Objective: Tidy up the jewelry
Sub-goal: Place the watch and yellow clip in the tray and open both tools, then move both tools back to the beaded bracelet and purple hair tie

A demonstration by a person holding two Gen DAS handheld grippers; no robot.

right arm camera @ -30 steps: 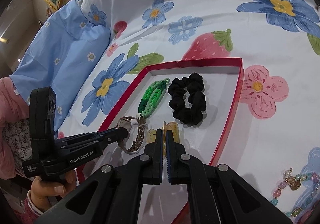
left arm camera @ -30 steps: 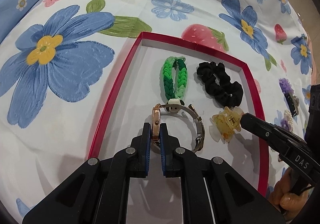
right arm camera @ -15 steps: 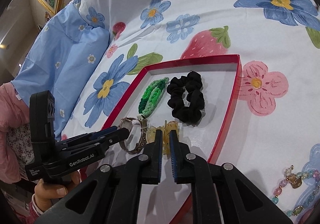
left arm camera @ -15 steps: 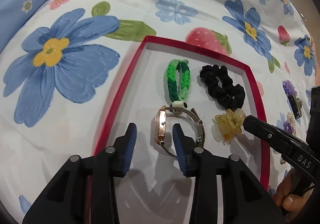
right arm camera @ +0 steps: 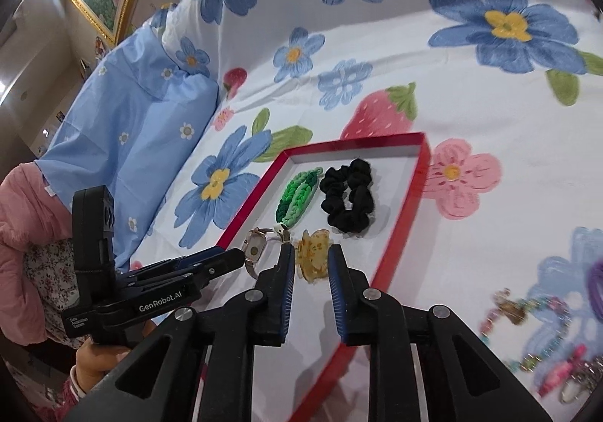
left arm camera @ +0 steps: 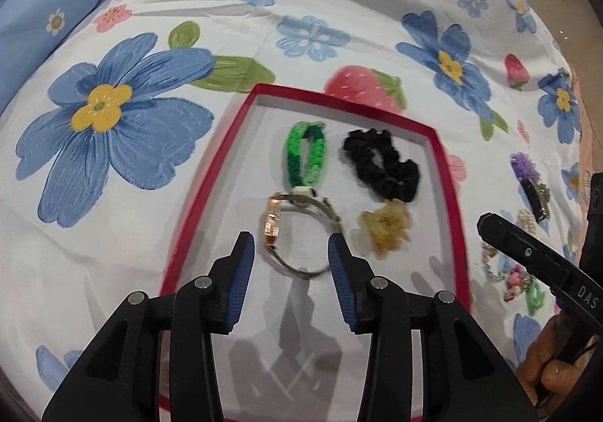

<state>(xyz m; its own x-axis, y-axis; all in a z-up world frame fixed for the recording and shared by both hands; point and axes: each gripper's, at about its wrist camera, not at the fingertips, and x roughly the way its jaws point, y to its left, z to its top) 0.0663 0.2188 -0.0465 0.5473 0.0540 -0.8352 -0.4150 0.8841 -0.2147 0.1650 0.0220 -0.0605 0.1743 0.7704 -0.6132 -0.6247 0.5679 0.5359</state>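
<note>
fingers of the left gripper (left arm camera: 292,250) are standing apart with blue pads showing, having just been opening; the watch (left arm camera: 297,233) is lying between and just beyond them, and no pad is pressing on it. fingers of the right gripper (right arm camera: 311,263) are also parted, more narrowly, having just been opening as well, and the yellow claw clip (right arm camera: 312,256) is sitting in the gap between them, free of both pads as far as the right wrist view shows.

4 pieces are now lying inside the red box (left arm camera: 205,195) on the flowered bed sheet (left arm camera: 113,112): the green braided bracelet (left arm camera: 305,154) and the black scrunchie (left arm camera: 380,165) at the far end, the watch and the claw clip nearer, in 2 rough rows. the watch is touching the bracelet's white end.

judging from this, the task is looking partly done. more pieces are waiting outside the box on the sheet: a purple hair clip (left arm camera: 529,177), a pearl piece (left arm camera: 527,218), and beaded chains (right arm camera: 527,312) with small charms near the right side. both grippers are holding nothing, so the next pick is likely coming from that loose group. how many pieces are lying there i cannot tell, since they are blurred and partly cut off at the edge.
</note>
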